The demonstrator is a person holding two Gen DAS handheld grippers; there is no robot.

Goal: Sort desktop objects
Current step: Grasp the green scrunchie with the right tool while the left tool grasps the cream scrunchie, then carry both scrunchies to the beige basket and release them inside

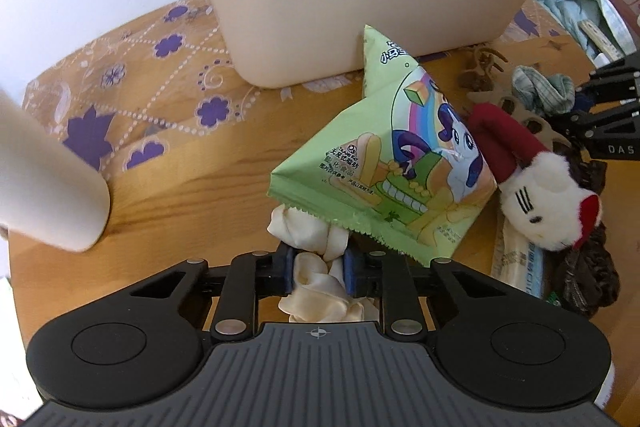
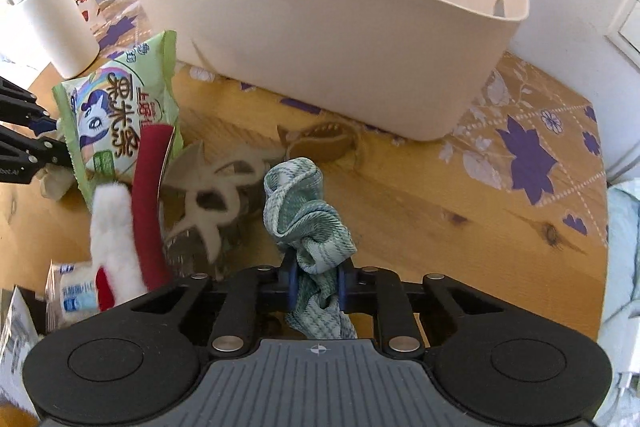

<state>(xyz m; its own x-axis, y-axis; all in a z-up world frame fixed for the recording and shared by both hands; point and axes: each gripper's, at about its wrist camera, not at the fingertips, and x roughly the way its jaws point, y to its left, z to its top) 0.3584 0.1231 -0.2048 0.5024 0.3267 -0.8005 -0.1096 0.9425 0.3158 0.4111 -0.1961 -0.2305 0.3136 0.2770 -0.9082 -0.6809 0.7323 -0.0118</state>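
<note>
Two scrunchies pinched, bin ahead.

The beige bin (image 1: 360, 7) fills my upper frame; the green snack bag (image 1: 384, 163) sits mid-frame. My left gripper (image 1: 316, 269) pinches the cream scrunchie (image 1: 316, 267) (soft, slippery satin), and my right gripper (image 2: 318, 283) clamps the teal scrunchie (image 2: 308, 211) by its bunched fold.

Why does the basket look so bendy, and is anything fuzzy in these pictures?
Fisheye lenses curve things: in both wrist views the basket bulges and the picture corners go dark. In the left wrist view the cup at the edge is stretched and soft. In the right wrist view the plush toy and the pale shapes beside it are blurred, while the green scrunchie is sharp.
</note>
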